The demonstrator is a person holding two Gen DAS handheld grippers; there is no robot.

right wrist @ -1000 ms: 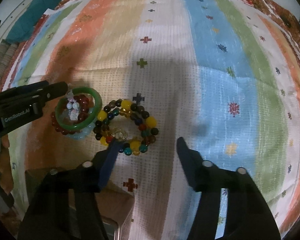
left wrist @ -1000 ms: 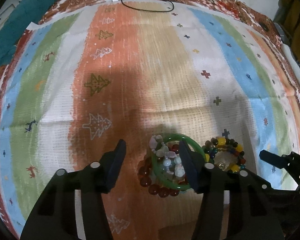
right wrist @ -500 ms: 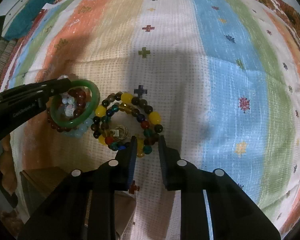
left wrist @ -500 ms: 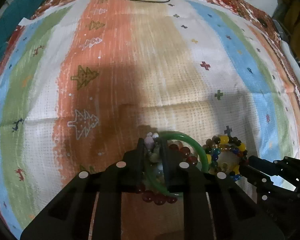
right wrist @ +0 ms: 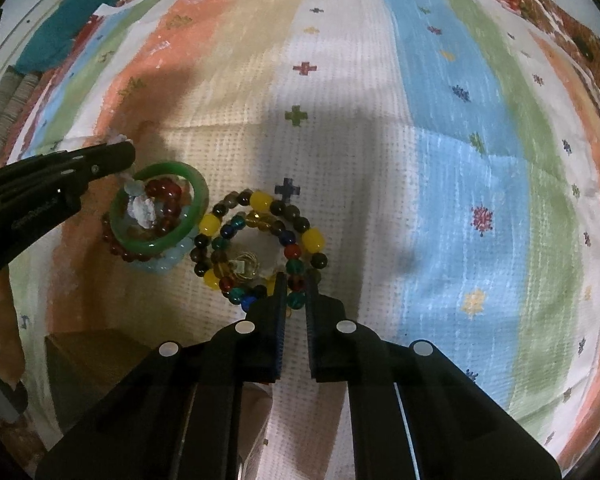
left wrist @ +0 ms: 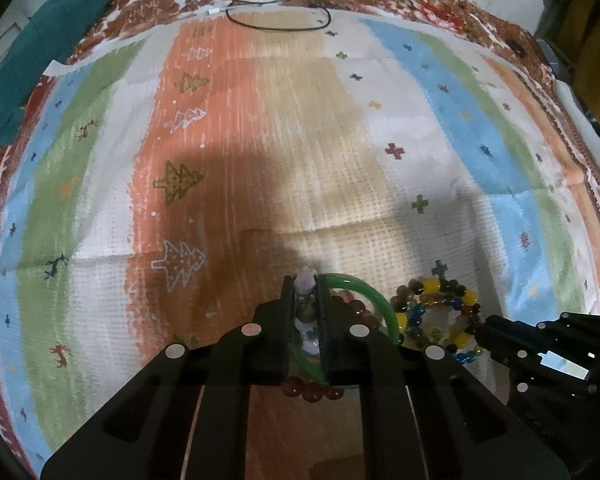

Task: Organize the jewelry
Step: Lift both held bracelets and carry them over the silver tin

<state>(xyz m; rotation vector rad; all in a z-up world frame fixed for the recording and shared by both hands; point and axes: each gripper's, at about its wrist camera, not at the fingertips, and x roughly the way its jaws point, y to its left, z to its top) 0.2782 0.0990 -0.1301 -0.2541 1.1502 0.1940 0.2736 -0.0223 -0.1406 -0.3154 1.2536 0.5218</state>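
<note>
A green bangle (left wrist: pixel 374 294) (right wrist: pixel 198 198) lies on a dark red bead bracelet (left wrist: pixel 312 392) (right wrist: pixel 124 248) with pale stone beads (left wrist: pixel 305 282) (right wrist: pixel 140 208) inside. My left gripper (left wrist: pixel 305 280) is shut on the pale bead bracelet, seen from the side in the right wrist view (right wrist: pixel 112 156). Right of it lies a multicoloured bead bracelet (left wrist: pixel 432 286) (right wrist: pixel 260 200). My right gripper (right wrist: pixel 296 280) is shut on its near beads; it also shows in the left wrist view (left wrist: pixel 480 326).
All lies on a striped cloth (left wrist: pixel 300 140) (right wrist: pixel 440 120). A brown wooden box (right wrist: pixel 96 364) stands near my right gripper's left side. A black cable (left wrist: pixel 276 20) and a teal cloth (left wrist: pixel 40 48) lie at the far edge.
Both grippers went from open to shut: the left closed on the pale beads in the green bangle, the right on the multicoloured bracelet's near beads.
</note>
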